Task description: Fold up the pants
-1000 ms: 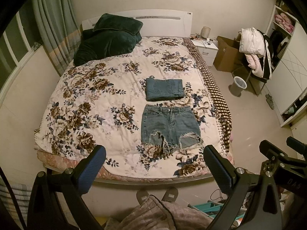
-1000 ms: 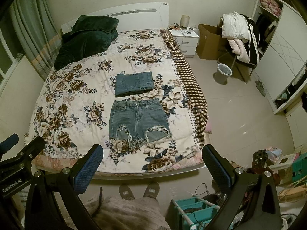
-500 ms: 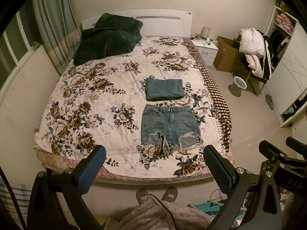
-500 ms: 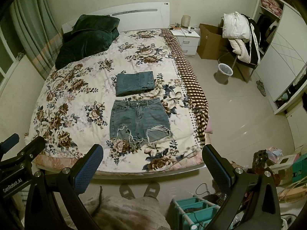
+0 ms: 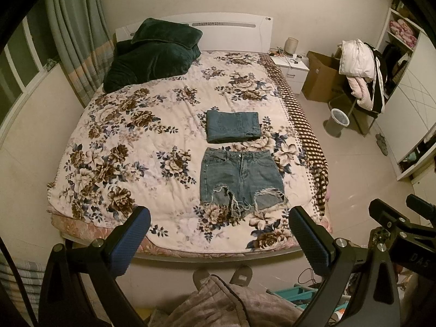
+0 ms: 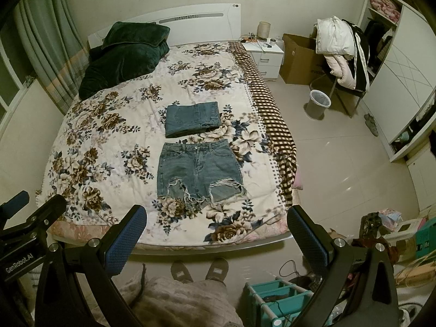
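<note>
Frayed denim shorts (image 5: 241, 179) (image 6: 197, 170) lie flat and unfolded on the floral bedspread (image 5: 130, 141) (image 6: 109, 125), waistband away from me. A folded denim garment (image 5: 233, 126) (image 6: 193, 120) lies just beyond them. My left gripper (image 5: 218, 229) is open and empty, held high above the foot of the bed. My right gripper (image 6: 216, 227) is open and empty too, beside it at the same height. Both are well short of the shorts.
A dark green blanket (image 5: 152, 54) sits at the bed's head. A nightstand (image 6: 268, 54), cardboard box (image 6: 299, 60), bin (image 6: 318, 103) and clothes-draped chair (image 6: 343, 54) stand right of the bed. My slippered feet (image 6: 200, 271) are at the bed's foot, a teal rack (image 6: 275, 299) beside them.
Both views have shifted very slightly; nothing on the bed has moved and both grippers stay open.
</note>
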`<state>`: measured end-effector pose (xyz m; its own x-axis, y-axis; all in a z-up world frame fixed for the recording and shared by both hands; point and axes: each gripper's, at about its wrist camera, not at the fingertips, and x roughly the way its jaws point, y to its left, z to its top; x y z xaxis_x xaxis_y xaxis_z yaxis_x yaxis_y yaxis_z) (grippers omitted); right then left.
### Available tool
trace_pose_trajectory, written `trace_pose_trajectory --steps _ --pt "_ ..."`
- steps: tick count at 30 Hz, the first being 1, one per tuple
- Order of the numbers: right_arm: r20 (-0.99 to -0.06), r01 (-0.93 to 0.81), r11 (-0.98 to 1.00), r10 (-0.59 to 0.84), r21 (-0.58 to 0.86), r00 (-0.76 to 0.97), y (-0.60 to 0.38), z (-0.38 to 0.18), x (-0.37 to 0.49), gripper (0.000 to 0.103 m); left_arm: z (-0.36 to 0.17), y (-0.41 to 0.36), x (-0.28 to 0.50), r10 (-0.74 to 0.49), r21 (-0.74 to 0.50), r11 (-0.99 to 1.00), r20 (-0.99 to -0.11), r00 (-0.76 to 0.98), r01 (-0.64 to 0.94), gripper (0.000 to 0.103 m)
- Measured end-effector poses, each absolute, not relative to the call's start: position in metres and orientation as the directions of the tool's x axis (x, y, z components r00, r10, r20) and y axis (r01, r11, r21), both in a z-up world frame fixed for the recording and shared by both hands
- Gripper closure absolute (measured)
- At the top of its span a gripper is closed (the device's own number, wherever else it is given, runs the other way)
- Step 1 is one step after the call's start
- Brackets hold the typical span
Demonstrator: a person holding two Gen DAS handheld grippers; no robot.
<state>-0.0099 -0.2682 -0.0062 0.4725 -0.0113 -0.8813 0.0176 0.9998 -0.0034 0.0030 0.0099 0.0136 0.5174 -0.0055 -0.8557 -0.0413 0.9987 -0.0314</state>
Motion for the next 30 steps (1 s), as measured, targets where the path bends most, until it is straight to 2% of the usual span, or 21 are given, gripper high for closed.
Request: trace_pose_trajectory --steps 24,28,30 --pt "-0.888 0.025 1.000 -0.001 0.012 0.460 -0.248 -0.006 -0.010 0.000 0.013 0.010 0.002 -0.005 -0.032 0.999 -0.857 0.515 -0.044 0.000" --pt "-0.885 0.063 0.998 -0.007 0.026 0.466 -0.237 -0.018 -0.002 0.000 -0.002 0.013 0.016 0.045 0.008 0.997 -0.851 0.524 -0.071 0.000" --pt "-0.872 0.067 0.995 0.030 0.072 0.489 -0.245 -0.033 0.012 0.000 -0.028 0.014 0.035 0.111 0.069 0.993 -0.829 0.549 -0.097 0.000"
